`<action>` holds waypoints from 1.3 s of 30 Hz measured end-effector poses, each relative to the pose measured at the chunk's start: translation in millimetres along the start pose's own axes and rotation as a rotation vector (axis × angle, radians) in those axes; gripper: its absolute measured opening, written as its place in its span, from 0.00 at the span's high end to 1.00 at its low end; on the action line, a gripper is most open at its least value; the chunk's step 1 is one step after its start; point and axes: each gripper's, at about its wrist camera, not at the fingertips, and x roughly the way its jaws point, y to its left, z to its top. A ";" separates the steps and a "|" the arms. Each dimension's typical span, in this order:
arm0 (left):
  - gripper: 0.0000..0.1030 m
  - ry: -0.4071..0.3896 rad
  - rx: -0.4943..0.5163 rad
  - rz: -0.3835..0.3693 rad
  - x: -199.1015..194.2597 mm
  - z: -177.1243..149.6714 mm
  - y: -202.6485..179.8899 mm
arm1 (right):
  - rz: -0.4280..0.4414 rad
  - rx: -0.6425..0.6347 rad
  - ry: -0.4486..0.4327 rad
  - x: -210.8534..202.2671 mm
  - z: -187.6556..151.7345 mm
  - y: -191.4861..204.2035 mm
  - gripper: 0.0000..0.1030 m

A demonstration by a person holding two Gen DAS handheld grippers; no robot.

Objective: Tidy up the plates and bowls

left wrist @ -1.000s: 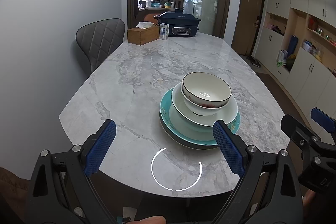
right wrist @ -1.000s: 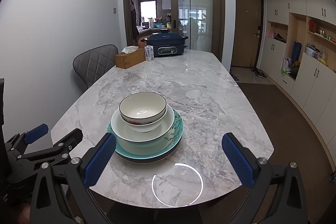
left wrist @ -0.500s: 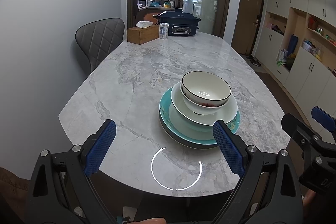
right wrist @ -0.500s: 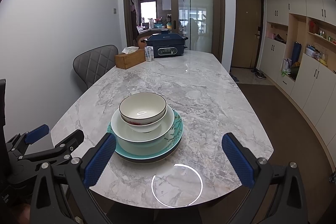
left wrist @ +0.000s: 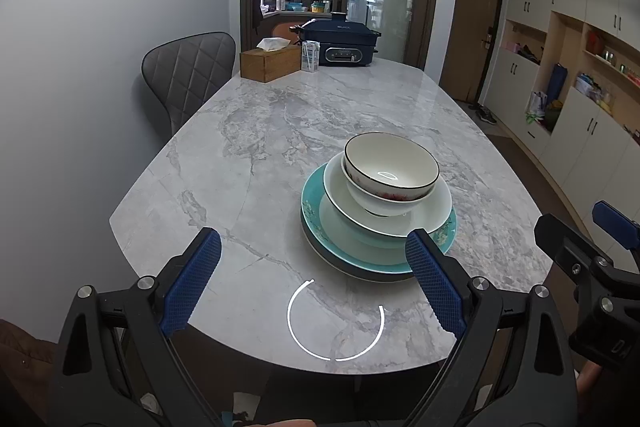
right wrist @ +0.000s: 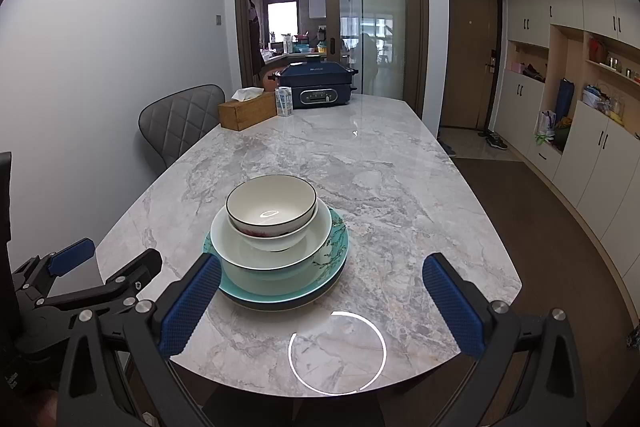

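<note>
A black-rimmed white bowl (left wrist: 391,167) sits nested in a wide white bowl (left wrist: 424,215) atop a teal floral plate (left wrist: 442,241), stacked near the grey marble bench's (left wrist: 280,131) front edge. The left gripper (left wrist: 314,283) and right gripper (right wrist: 320,307) both hang released, empty, short of the stack.

Ahead of the tongs, a grey-veined marble table (right wrist: 400,187) carries a teal plate with dark branch pattern (right wrist: 338,239), a plain white dish (right wrist: 272,251) and a black-rimmed white bowl with red markings (right wrist: 272,205).
</note>
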 end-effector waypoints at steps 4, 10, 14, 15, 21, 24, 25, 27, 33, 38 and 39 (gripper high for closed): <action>0.09 0.000 0.000 -0.002 1.0 -0.5 0.6 | 0.001 0.000 0.000 0.0 0.0 0.3 0.00; 0.09 0.001 0.010 -0.010 1.4 0.7 0.2 | 0.000 -0.001 0.000 0.1 0.0 0.5 0.00; 0.09 -0.001 0.013 -0.008 0.7 0.4 -1.4 | 0.001 -0.002 -0.001 -0.8 -0.3 -0.3 0.00; 0.09 -0.002 0.015 -0.008 0.8 0.5 -1.3 | 0.002 -0.002 0.001 0.1 -0.4 -0.4 0.00; 0.09 0.000 0.015 -0.010 1.2 0.2 -1.1 | 0.002 -0.002 0.001 0.3 -0.5 -0.3 0.00; 0.09 0.000 0.019 -0.007 1.7 -0.2 -1.7 | 0.002 -0.002 0.001 0.2 -0.5 0.0 0.00; 0.09 0.000 0.020 -0.008 1.8 -0.5 -2.3 | 0.002 -0.002 0.001 0.2 -0.6 0.0 0.00; 0.09 0.001 0.022 -0.007 2.3 -0.7 -3.0 | 0.001 -0.002 0.002 0.4 -0.6 0.0 0.00; 0.09 0.009 0.022 -0.019 4.8 -1.0 -2.6 | 0.001 -0.003 0.002 -0.2 -1.3 0.6 0.00; 0.09 -0.004 0.018 -0.021 5.7 -1.8 -1.0 | 0.001 -0.002 0.003 -1.0 -1.1 0.5 0.00; 0.09 -0.005 0.016 -0.022 5.7 -1.8 -0.3 | 0.002 -0.003 0.002 0.2 -1.4 0.0 0.00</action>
